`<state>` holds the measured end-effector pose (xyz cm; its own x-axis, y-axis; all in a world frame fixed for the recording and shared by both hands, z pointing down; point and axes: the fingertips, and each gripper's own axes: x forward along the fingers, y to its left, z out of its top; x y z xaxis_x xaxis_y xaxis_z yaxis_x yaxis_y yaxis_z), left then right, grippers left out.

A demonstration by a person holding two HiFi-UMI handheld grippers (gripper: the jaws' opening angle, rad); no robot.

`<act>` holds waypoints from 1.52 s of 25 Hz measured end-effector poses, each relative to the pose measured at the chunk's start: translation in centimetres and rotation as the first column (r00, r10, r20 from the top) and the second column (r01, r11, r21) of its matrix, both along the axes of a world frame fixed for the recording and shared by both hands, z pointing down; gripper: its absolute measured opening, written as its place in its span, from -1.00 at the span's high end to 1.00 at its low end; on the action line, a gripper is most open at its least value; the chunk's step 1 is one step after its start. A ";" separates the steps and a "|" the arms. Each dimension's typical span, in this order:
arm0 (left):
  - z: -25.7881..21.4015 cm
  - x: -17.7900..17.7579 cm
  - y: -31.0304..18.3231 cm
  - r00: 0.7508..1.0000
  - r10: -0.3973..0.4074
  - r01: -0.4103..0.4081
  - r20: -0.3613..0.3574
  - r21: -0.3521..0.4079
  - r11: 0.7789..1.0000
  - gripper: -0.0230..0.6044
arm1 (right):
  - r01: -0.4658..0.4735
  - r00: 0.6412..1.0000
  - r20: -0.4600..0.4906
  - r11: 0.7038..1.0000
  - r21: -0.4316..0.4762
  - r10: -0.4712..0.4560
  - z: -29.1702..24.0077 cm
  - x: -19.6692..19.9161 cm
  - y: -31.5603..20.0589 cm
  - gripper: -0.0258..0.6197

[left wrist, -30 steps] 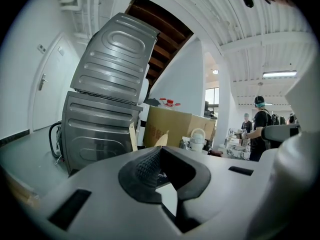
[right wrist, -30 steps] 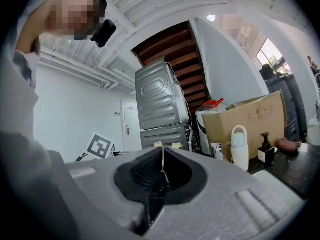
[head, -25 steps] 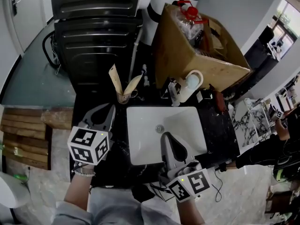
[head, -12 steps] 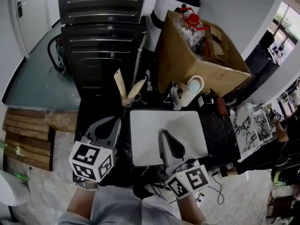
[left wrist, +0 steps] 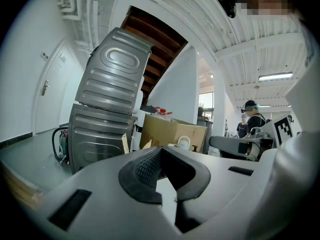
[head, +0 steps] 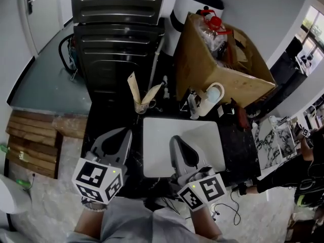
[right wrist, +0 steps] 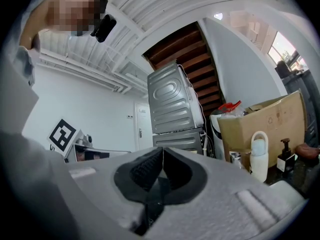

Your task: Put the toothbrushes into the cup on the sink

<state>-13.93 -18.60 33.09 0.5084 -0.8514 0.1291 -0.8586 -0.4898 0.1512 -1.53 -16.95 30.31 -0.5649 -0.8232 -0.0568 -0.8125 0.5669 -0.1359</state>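
Observation:
A small clear cup (head: 142,106) stands on the dark counter at the back left corner of the white sink (head: 157,135). Two flat beige toothbrush packs lean out of it, one upright (head: 133,87) and one tilted right (head: 154,91). My left gripper (head: 127,131) hovers near the sink's left edge, a little short of the cup, shut with nothing in it. My right gripper (head: 173,138) is over the basin, also shut and empty. In the left gripper view the toothbrush packs (left wrist: 125,143) show just past the closed jaws (left wrist: 159,149). The right gripper (right wrist: 162,149) points level towards the back.
Stacked grey machines (head: 119,39) stand behind the counter. A big cardboard box (head: 223,70) full of bottles sits at the back right. A white handled bottle (head: 211,96) and small bottles stand behind the sink. A person (left wrist: 251,124) stands far off to the right.
My left gripper has drawn back from the cup towards me and risen a little. The right gripper stays over the basin. Both toothbrush packs rest in the cup as before.

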 end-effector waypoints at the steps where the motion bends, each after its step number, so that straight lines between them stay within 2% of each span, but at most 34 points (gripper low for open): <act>1: -0.1 0.0 0.2 1.000 -0.003 0.003 0.001 0.003 1.000 0.91 | 0.003 1.000 0.000 1.000 0.000 -0.003 0.0 0.0 0.0 0.91; 38: -0.6 1.4 1.6 0.999 -0.035 0.035 0.012 0.017 0.999 0.91 | 0.052 0.999 -0.003 0.999 -0.014 -0.052 0.4 1.2 0.2 0.92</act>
